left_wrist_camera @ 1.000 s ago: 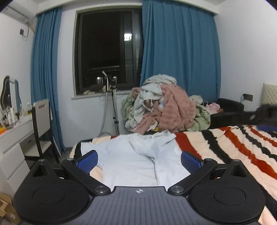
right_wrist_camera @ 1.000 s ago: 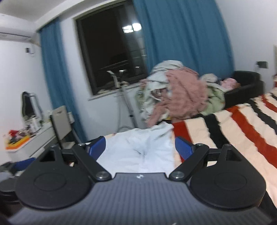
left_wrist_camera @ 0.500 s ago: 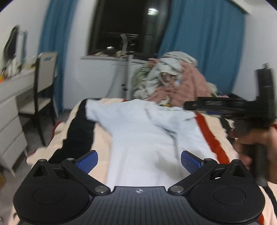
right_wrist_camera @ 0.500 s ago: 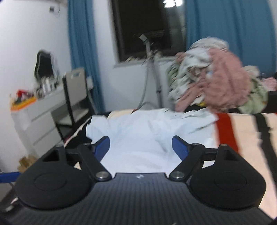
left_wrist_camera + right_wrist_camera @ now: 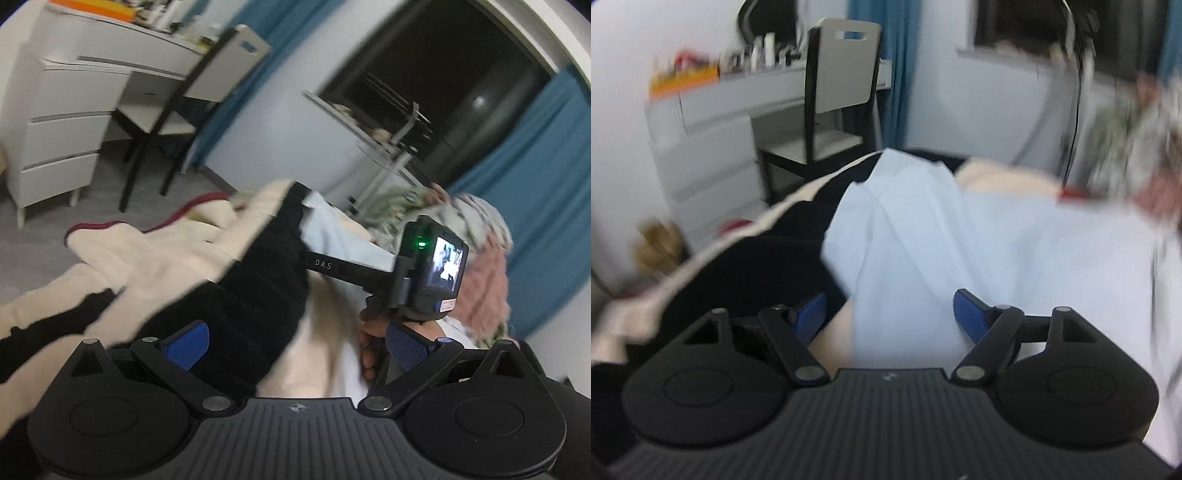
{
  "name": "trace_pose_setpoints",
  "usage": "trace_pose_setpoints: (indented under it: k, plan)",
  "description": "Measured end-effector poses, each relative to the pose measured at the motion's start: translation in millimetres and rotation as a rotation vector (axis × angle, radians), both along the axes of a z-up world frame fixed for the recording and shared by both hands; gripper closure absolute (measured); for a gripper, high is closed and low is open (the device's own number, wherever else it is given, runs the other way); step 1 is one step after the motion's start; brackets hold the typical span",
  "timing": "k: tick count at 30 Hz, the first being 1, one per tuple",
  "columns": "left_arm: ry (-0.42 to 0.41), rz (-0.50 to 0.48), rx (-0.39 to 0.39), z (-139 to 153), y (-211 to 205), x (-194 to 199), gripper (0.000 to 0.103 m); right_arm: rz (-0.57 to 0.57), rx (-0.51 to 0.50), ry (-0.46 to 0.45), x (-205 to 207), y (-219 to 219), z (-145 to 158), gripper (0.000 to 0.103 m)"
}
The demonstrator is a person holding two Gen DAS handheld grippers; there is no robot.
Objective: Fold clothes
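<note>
While both views are pretty blurry, there's just one garment in play: a pale blue shirt [image 5: 923, 229] spread flat on the striped blanket [image 5: 746, 266], filling the centre and right of the right wrist frame. In the left wrist view only a strip of it shows mid-frame, behind the blanket's black band.

Two grippers. The right gripper [image 5: 890, 314] has its blue pads spread wide, low over the shirt's near edge, nothing between them. The left gripper [image 5: 299, 343] is spread wide too, over the blanket's black-and-cream stripes, holding nothing. The right one also shows up in the left wrist view, centre right, with a hand [image 5: 369, 343] wrapped round its handle, and it blocks part of the shirt.

Around it: one pile of clothes [image 5: 480, 258] at the right edge, one chair [image 5: 834, 96] and one white dresser [image 5: 701, 155] in the upper left, blue curtains [image 5: 546, 177], one dark window [image 5: 443, 85].
</note>
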State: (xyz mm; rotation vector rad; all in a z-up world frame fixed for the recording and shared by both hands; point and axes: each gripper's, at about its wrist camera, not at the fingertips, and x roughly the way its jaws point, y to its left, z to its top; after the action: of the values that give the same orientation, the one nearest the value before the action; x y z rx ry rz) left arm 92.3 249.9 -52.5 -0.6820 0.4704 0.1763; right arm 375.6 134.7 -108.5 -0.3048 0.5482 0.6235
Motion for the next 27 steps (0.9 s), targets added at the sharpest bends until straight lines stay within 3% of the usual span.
trace_pose_setpoints:
  k: [2,3,5,6,8,12,18,23,27]
  plan:
    - [0.005,0.02,-0.013,-7,7,6,0.0,-0.031,-0.011,-0.064,10,15,-2,0.029]
    - [0.009,0.023,-0.018,-10,9,10,0.0,-0.052,-0.007,-0.086,14,20,0,0.043]
    - [0.008,0.015,-0.005,-8,3,8,0.0,-0.113,-0.003,-0.108,21,22,4,0.09]
    - [0.008,0.011,0.001,-8,0,7,0.0,-0.145,0.001,-0.112,25,23,7,0.096]
    - [0.007,0.004,0.014,-6,-6,5,0.0,-0.208,0.043,-0.091,31,13,18,0.097]
    - [0.005,-0.011,0.04,-4,-17,0,0.0,-0.28,0.193,-0.185,19,-41,59,0.097]
    - [-0.029,-0.069,0.083,10,-44,-14,0.0,-0.497,0.353,-0.285,19,-166,106,0.097]
    - [-0.06,-0.121,0.121,21,-67,-26,0.0,-0.726,0.384,-0.224,35,-274,86,0.097]
    - [-0.037,-0.161,0.188,12,-85,-13,0.0,-0.824,0.409,-0.105,47,-331,37,0.095]
